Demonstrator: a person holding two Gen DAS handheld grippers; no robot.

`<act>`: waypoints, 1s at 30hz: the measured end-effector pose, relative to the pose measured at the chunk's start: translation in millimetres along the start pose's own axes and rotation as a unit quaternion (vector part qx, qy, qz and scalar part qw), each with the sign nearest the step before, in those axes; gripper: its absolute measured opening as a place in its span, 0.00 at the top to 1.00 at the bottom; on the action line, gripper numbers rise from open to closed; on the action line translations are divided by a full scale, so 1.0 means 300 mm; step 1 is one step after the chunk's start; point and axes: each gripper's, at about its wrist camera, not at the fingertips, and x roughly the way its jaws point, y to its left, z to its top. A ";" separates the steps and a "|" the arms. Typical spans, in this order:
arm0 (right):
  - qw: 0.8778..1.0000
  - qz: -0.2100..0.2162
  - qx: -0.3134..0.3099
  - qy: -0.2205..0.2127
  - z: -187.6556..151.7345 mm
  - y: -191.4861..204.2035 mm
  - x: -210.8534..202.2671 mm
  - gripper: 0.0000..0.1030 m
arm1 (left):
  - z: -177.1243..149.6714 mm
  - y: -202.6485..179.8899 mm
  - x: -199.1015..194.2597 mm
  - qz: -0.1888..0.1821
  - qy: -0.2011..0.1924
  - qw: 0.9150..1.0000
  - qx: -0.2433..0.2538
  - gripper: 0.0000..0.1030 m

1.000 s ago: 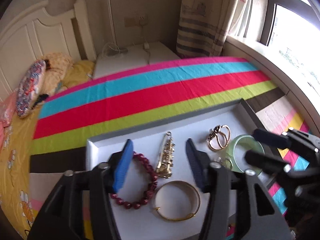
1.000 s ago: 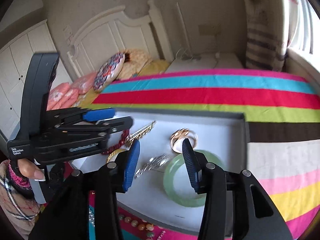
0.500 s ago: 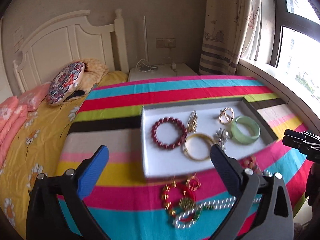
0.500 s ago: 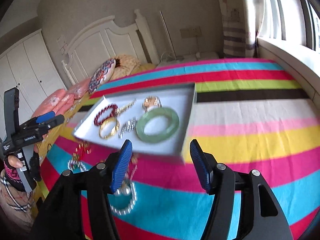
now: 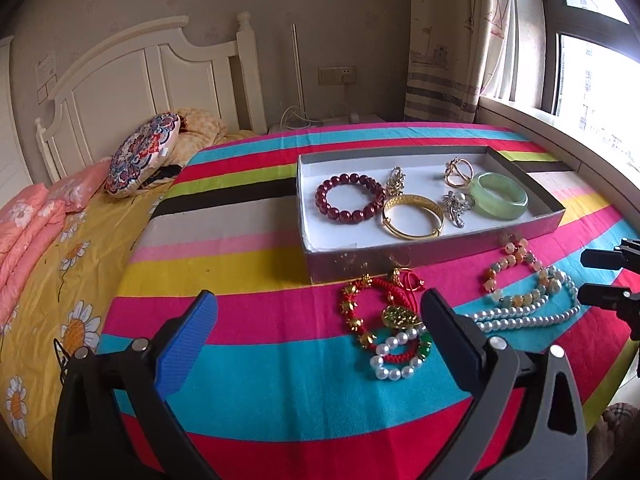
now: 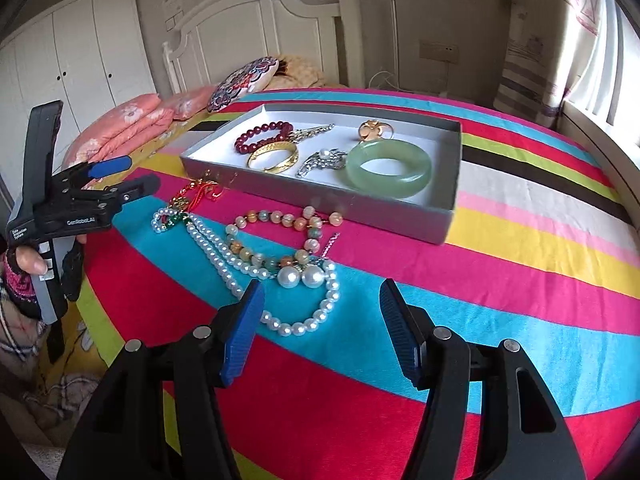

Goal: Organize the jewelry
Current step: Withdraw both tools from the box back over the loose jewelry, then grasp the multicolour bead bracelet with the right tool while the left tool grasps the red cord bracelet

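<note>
grey-walled box (image 5: 432, 258) at twelve o'clock on striped bedspread (image 6: 520, 264), already holding dark red bead bracelet (image 5: 348, 198), gold bangle (image 5: 412, 216), green jade bangle (image 6: 388, 168), silver brooch (image 6: 322, 162), gold ring piece (image 5: 458, 172) and a gold pin. still loose on the cloth, just outside the near wall: red cord bracelet (image 5: 378, 308) at eleven o'clock, pastel bead strand (image 6: 280, 236) and pearl necklace (image 6: 296, 300) at twelve. roughly half sorted, judging by the count. left gripper (image 5: 316, 344) spread fully wide, pinching nothing. right gripper (image 6: 320, 328) spread partway, empty, hanging above the pearls.
</note>
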 end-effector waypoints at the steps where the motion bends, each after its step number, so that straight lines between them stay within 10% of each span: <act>1: 1.000 0.001 -0.001 -0.004 0.009 0.006 0.001 0.43 | 0.000 0.006 0.002 -0.004 -0.001 1.000 -0.005 0.02; 8: 0.998 -0.018 -0.054 0.018 0.107 0.065 0.081 0.75 | -0.008 0.048 0.019 -0.027 0.011 0.999 -0.038 0.02; 20: 0.995 -0.032 -0.054 0.072 0.152 0.047 0.204 0.84 | -0.021 0.031 -0.006 -0.061 -0.007 0.998 -0.015 0.02; 30: 0.996 -0.057 -0.069 0.009 0.135 0.083 0.125 0.90 | -0.016 -0.042 0.008 -0.066 0.027 0.997 0.042 0.02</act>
